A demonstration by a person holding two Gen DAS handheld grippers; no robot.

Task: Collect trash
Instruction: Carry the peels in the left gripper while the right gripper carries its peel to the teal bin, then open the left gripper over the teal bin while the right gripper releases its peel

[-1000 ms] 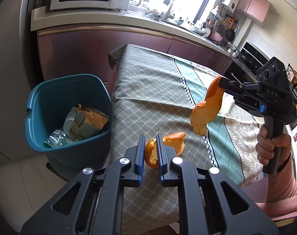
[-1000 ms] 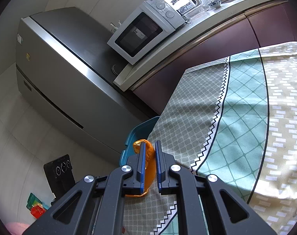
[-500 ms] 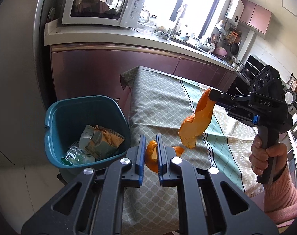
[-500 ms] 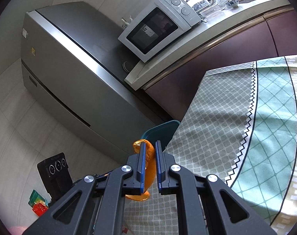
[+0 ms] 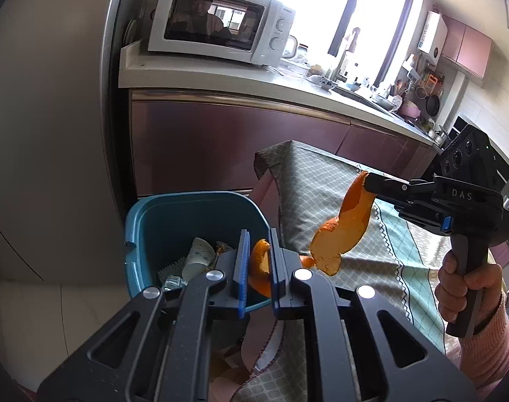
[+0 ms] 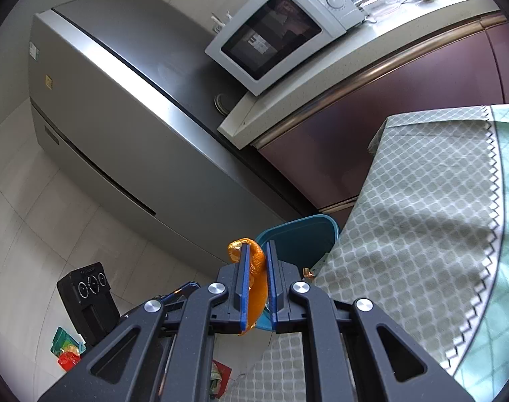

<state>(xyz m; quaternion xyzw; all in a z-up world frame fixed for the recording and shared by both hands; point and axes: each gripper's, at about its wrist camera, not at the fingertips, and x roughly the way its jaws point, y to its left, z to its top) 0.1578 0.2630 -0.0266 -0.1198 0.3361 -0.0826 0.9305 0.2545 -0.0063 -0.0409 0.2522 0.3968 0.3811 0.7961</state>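
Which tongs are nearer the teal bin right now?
Left. The left tongs, gripping a small orange peel, sit at the teal bin, over its near rim. The right tongs, holding the larger peel, hang over the table's cloth beside it.

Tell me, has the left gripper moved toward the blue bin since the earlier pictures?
Yes. The left gripper, shut on orange peel, was over the tablecloth and now points into the blue bin.

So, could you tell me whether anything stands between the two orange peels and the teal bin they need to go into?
Nothing visible does. The teal bin has no lid, with only earlier trash inside. The left gripper holds its small peel right at the bin's rim; the right gripper holds the large peel over the table edge beside it.
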